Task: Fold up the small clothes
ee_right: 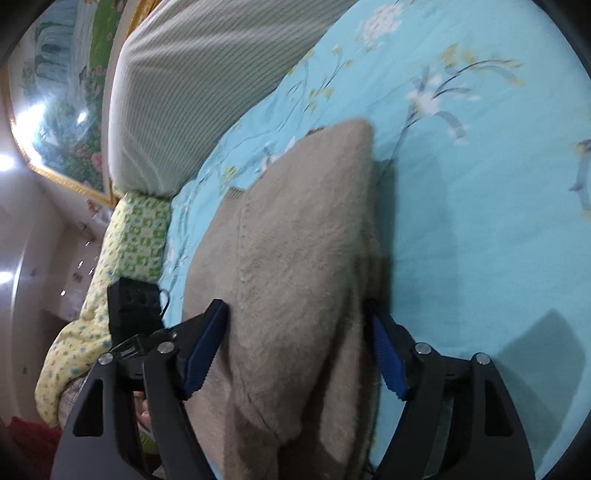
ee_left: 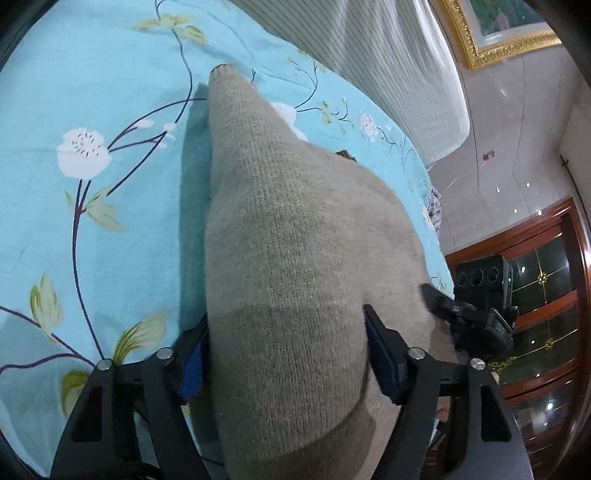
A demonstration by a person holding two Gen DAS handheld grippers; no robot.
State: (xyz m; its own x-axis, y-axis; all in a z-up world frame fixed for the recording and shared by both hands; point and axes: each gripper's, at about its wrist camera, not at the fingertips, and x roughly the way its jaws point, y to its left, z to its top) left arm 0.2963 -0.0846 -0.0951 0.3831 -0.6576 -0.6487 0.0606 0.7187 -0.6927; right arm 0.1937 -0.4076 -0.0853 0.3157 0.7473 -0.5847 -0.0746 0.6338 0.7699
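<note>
Beige knit fills the foreground of both my views: the small garment [ee_left: 288, 266] is bunched up between the fingers of each of my tongs and trails away onto the turquoise flowered bedsheet [ee_left: 92, 110].

On my left gripper [ee_left: 284, 354] the blue pads [ee_left: 382, 354] sit against either side of a thick fold of the knit, so I read it as clamped on the garment with the jaws standing fairly wide around the bulk. From there the cloth rises as a taut ridge and narrows to a point far up the sheet, casting a shadow to its left.

My right gripper [ee_right: 295, 350] also straddles the garment [ee_right: 295, 240]. Its right pad lies close along the cloth's edge, while the left pad [ee_right: 203, 350] seems to stand a little off the knit; the picture is smeared there, so I cannot tell whether this one is pinching or has let go.

Each gripper shows in the other's view, just beside the cloth at the bed's edge. Beyond the sheet lie a pale striped pillow [ee_right: 192, 81] and a green-patterned quilt [ee_right: 122, 251]. A gold-framed painting [ee_left: 498, 29] hangs on the wall, and a dark wooden cabinet [ee_left: 546, 295] with glass doors stands past the bed.
</note>
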